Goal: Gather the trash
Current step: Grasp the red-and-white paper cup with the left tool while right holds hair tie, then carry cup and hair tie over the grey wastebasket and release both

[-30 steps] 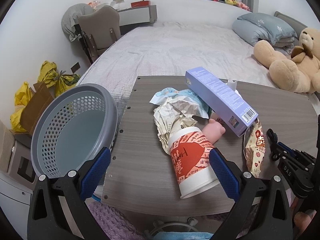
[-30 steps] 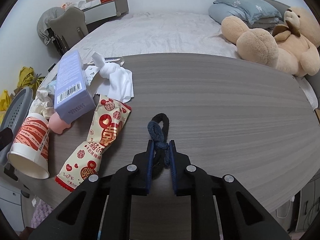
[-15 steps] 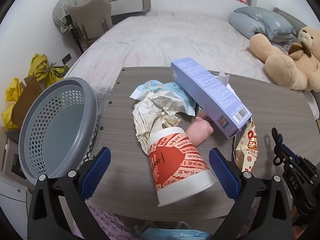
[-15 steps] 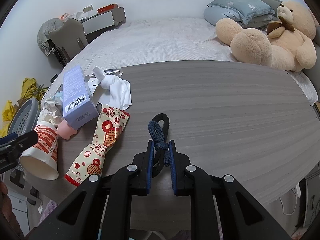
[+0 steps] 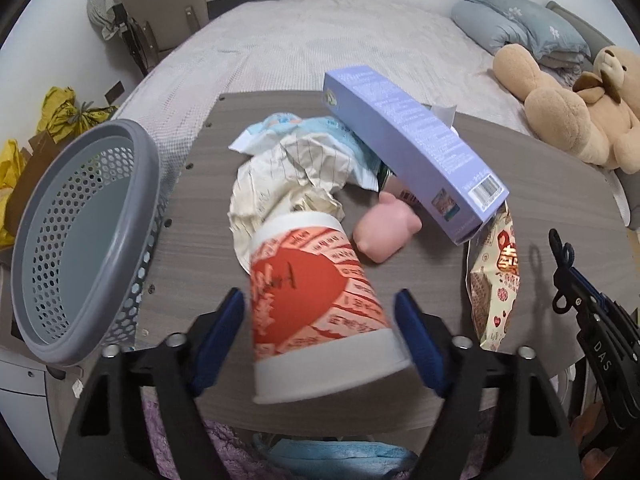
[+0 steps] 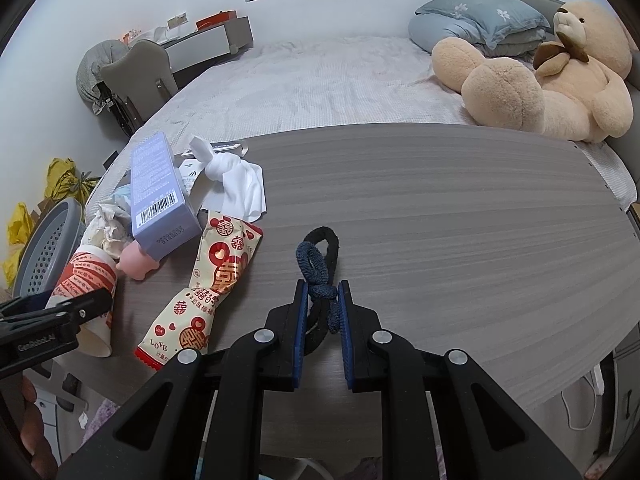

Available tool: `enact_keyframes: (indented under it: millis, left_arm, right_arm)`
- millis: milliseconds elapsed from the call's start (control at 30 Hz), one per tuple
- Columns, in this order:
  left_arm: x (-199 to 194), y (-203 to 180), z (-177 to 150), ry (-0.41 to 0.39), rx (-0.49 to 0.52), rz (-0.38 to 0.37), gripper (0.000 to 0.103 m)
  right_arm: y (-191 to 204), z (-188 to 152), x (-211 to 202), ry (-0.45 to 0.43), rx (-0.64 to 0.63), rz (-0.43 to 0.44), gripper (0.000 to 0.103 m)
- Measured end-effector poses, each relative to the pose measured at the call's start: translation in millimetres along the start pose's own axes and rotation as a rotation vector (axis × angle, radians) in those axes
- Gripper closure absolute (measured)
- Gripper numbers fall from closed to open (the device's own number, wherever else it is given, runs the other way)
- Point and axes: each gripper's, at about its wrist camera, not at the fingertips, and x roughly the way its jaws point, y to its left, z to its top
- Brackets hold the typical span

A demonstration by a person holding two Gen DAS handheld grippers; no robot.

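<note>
A red and white paper cup (image 5: 316, 304) lies on its side at the table's near edge, its mouth toward me. My left gripper (image 5: 320, 316) is open with its blue pads on either side of the cup, narrow gaps showing. Crumpled paper (image 5: 288, 176), a purple box (image 5: 412, 148), a pink toy (image 5: 386, 232) and a red and cream snack wrapper (image 5: 496, 272) lie behind. My right gripper (image 6: 323, 300) is shut on a dark hair tie (image 6: 318, 260) above the table. The cup also shows in the right wrist view (image 6: 86, 280).
A grey perforated basket (image 5: 80, 248) stands off the table's left edge. A white cloth (image 6: 236, 180) lies at the back of the wooden table (image 6: 460, 220). A bed with a teddy bear (image 6: 540, 76) lies beyond. Yellow bags (image 5: 64, 112) sit on the floor.
My left gripper has moved forward and its jaws have narrowed around the paper cup. My right gripper holds the hair tie as before and has risen slightly.
</note>
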Motion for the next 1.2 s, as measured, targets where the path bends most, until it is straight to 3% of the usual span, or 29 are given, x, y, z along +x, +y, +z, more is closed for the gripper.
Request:
enact_keyframes:
  millis: [133,267,633,867,1200]
  left_arm:
    - [-1,5,-3,0.000,-0.008,-0.018,0.041]
    - [-9,9,-6,-0.018,-0.003,-0.021,0.041]
    - [-55,29,-5,-0.170,0.013,0.025,0.041]
    - [-69,75,7,-0.247,-0.047,0.062,0.041]
    - [-71,161,13,-0.255,-0.126,0.142,0.041]
  right_arm:
    - [2,0,-1,-0.003,0.000,-0.001,0.088]
    - [3,1,-4,-0.007,-0.002,0.000,0.088]
    - [33,13,-27,-0.043,-0.050,0.020,0.088]
    - [87,36,-38,-0.071,-0.129,0.087,0.088]
    - [196,60,-16,-0.039,-0.273,0.257,0.088]
